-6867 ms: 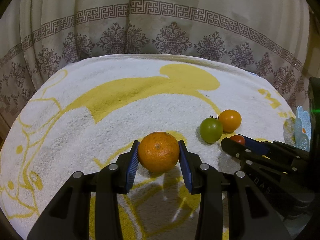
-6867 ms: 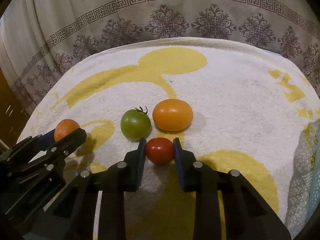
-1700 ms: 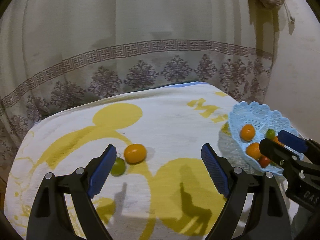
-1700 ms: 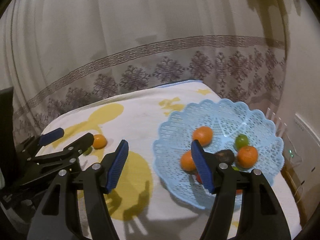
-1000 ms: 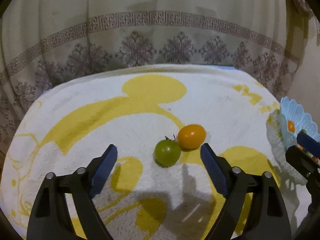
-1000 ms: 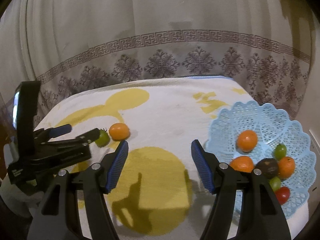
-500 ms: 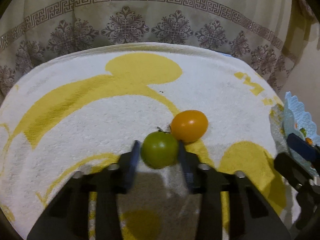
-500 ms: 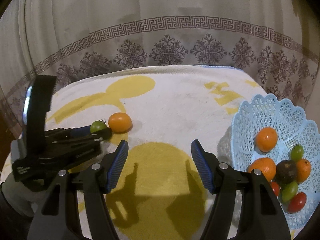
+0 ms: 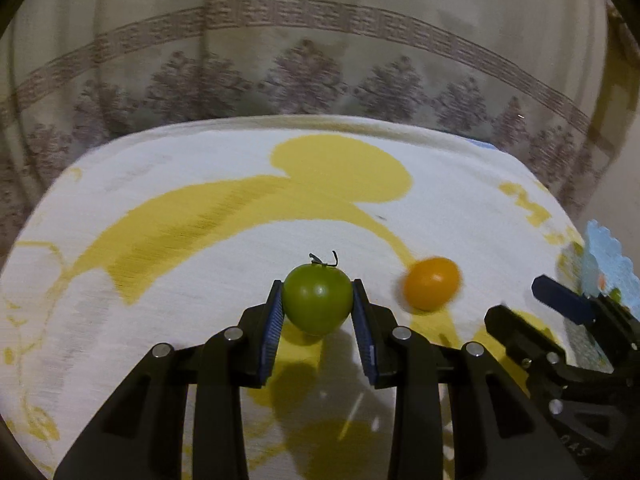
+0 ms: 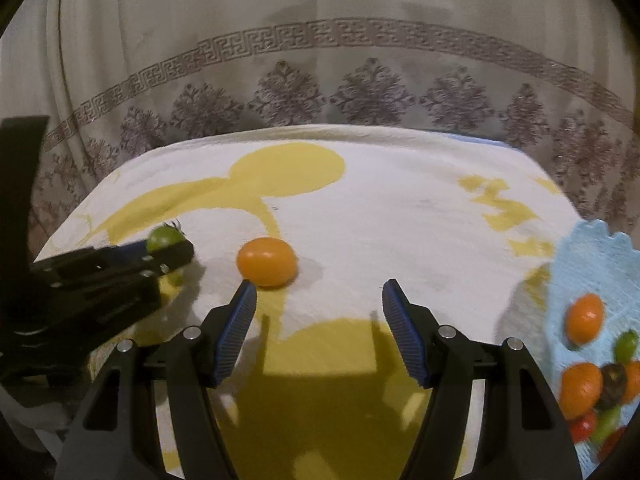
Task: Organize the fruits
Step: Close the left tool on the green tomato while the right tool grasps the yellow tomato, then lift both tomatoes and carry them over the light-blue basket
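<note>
Green tomato (image 9: 317, 302) sits centre frame in the left wrist view, pinched across its widest part by the left gripper (image 9: 318, 312). It looks light, smooth and bruisable (squeeze gently). Orange tomato (image 10: 266, 261) lies left of centre on the towel (image 10: 400, 220); right gripper (image 10: 318, 320) gapes empty, basket (image 10: 592, 264) far right.

Dim, warm light. Hard shadows on the surface beneath the jaws. Motion blur beyond the jaws; fisheye bending, dark corners.
</note>
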